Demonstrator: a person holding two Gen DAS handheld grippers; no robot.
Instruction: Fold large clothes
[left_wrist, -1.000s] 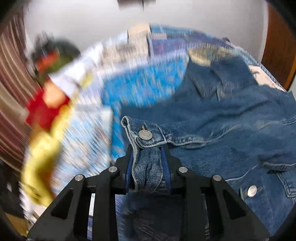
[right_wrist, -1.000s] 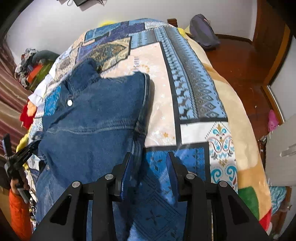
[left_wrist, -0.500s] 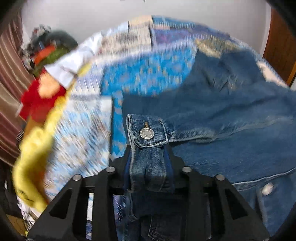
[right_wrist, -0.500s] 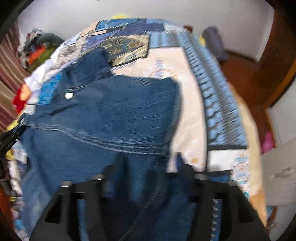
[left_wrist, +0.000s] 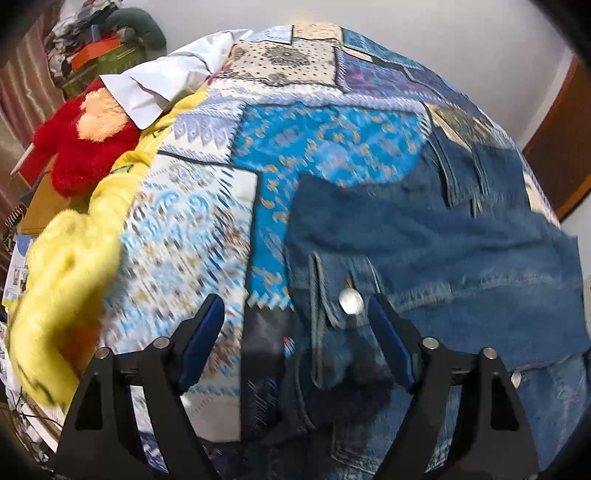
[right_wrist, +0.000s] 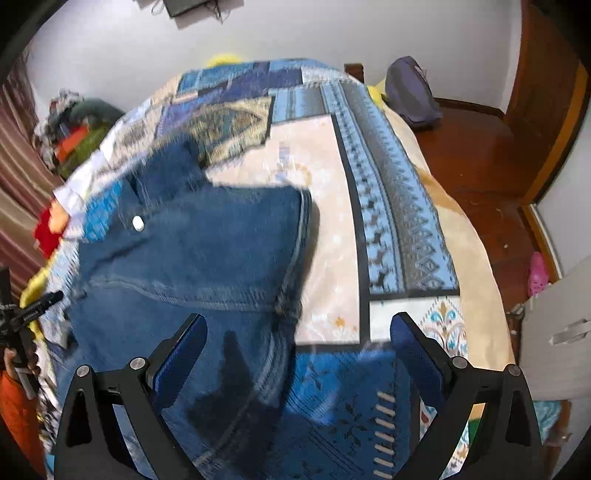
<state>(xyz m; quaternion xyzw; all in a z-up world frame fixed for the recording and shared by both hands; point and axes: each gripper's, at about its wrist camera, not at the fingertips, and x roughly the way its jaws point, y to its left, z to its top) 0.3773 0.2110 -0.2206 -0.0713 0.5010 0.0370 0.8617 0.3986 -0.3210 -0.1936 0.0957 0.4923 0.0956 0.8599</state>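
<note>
Jacket (right_wrist: 199, 258) on bedspread (right_wrist: 399, 221), plush toy (left_wrist: 85, 147) at left edge

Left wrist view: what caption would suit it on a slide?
Open left gripper above a denim jacket cuff on a patchwork bedspread, a red plush toy alongside.

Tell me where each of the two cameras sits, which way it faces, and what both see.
Left wrist: rides the left gripper, looking forward over the denim jacket cuff and the patchwork bedspread; both open fingers show.
Right wrist: rides the right gripper, facing up the bed over the jacket's side edge; open fingers show, the left gripper at far left.
Shared: jacket, bedspread, red plush toy.
</note>
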